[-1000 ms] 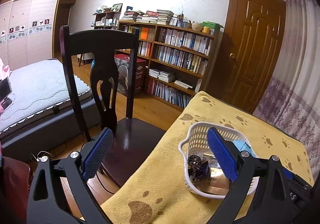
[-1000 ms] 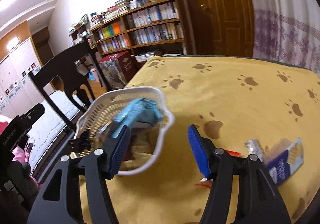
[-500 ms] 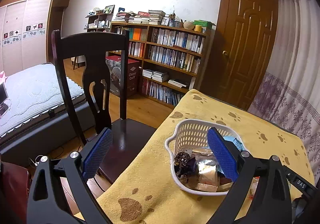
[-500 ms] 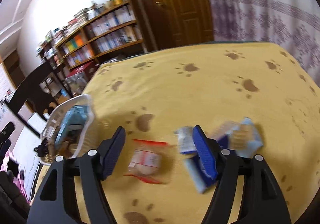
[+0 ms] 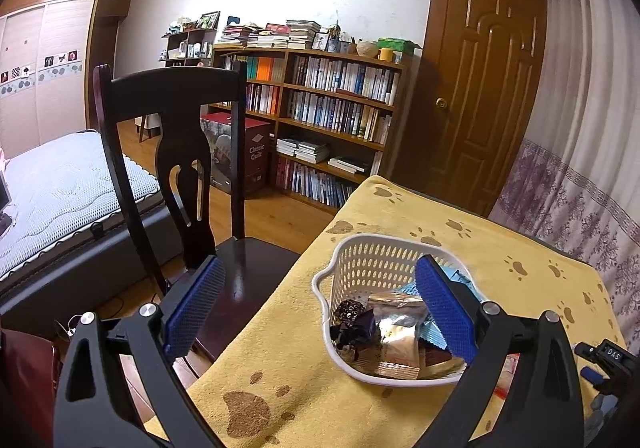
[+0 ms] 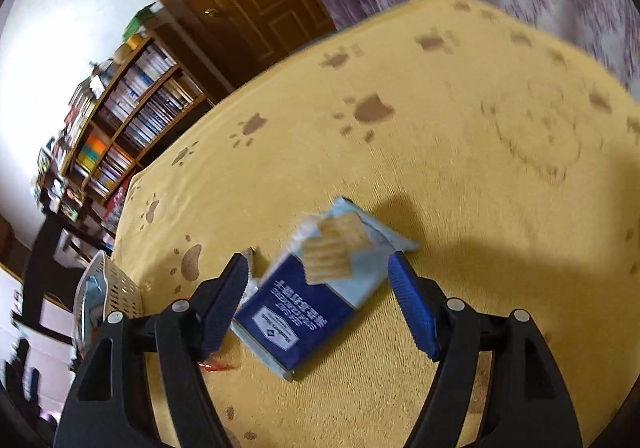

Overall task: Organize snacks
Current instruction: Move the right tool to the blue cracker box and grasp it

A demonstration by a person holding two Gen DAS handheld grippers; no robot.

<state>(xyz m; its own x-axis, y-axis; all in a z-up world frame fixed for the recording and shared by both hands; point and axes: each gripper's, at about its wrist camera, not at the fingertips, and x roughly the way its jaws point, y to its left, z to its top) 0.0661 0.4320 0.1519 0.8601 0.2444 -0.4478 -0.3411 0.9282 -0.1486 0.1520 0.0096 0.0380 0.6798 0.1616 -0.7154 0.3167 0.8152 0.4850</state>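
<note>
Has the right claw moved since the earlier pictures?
Yes. The right claw swung rightward, away from the white perforated plastic basket, and now straddles the blue cracker packet on the yellow paw-print tablecloth.

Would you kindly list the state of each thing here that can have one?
Left gripper: open, holding nothing.
Right gripper: open, either side of the cracker packet.
Cracker packet: lying flat on the tablecloth, not gripped.
Basket: upright, part filled with snacks.
Door: shut.
</note>
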